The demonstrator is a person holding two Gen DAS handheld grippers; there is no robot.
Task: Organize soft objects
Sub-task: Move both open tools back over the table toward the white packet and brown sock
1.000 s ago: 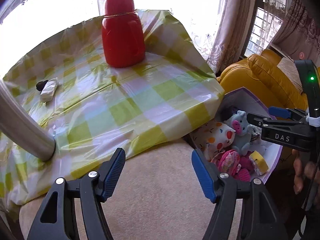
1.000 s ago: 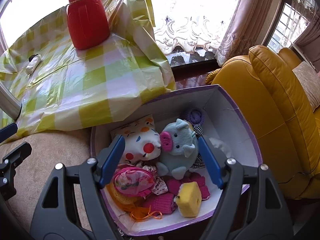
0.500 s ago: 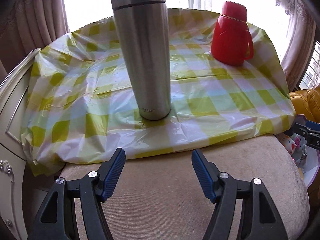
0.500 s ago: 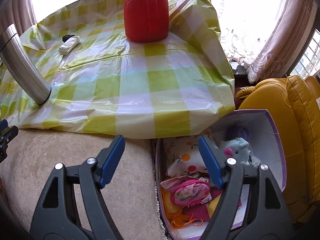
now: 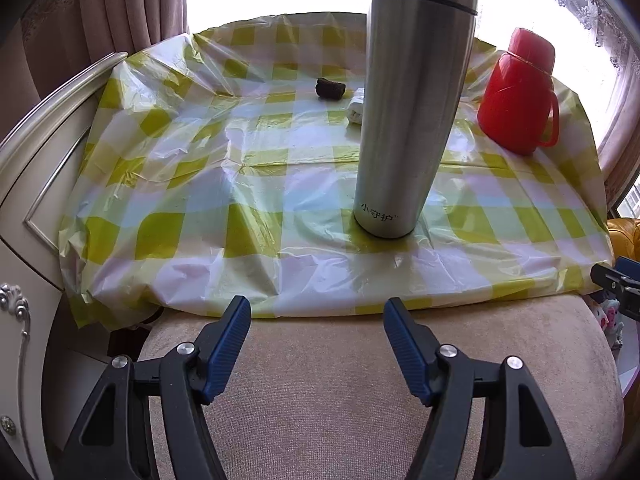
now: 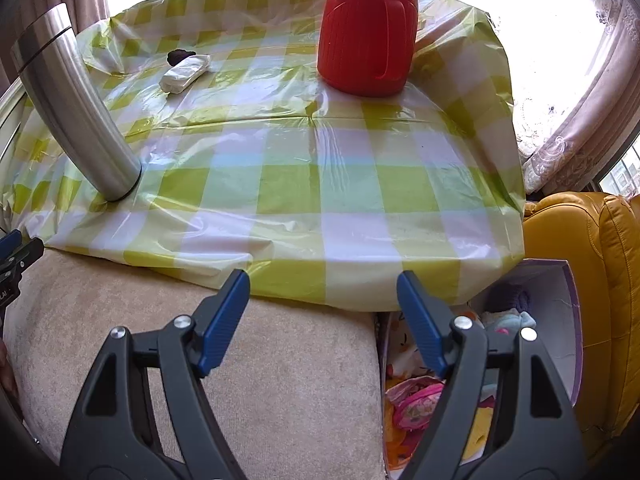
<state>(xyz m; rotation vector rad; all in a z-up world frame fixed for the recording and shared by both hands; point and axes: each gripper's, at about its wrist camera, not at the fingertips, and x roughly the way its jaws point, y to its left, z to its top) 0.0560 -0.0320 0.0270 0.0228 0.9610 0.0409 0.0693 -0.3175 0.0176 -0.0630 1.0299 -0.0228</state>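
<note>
The left gripper [image 5: 316,312] hangs with jaws apart and nothing between them, over a beige cushioned seat [image 5: 320,380]. The right gripper [image 6: 322,286] is likewise released and empty above the same seat, its right finger overlapping the purple-edged box [image 6: 568,320] just beside the seat. In that box lie the soft toys [image 6: 416,404]: a pink pouch, a pale blue plush and a spotted cushion, low and right of the right gripper, apart from its pads. Beyond the seat, a green-checked plastic cloth [image 6: 320,184] covers the table, bearing a steel flask [image 5: 408,120], a red jug [image 6: 366,36], a white packet [image 6: 184,74] and a small dark lump [image 5: 330,88].
</note>
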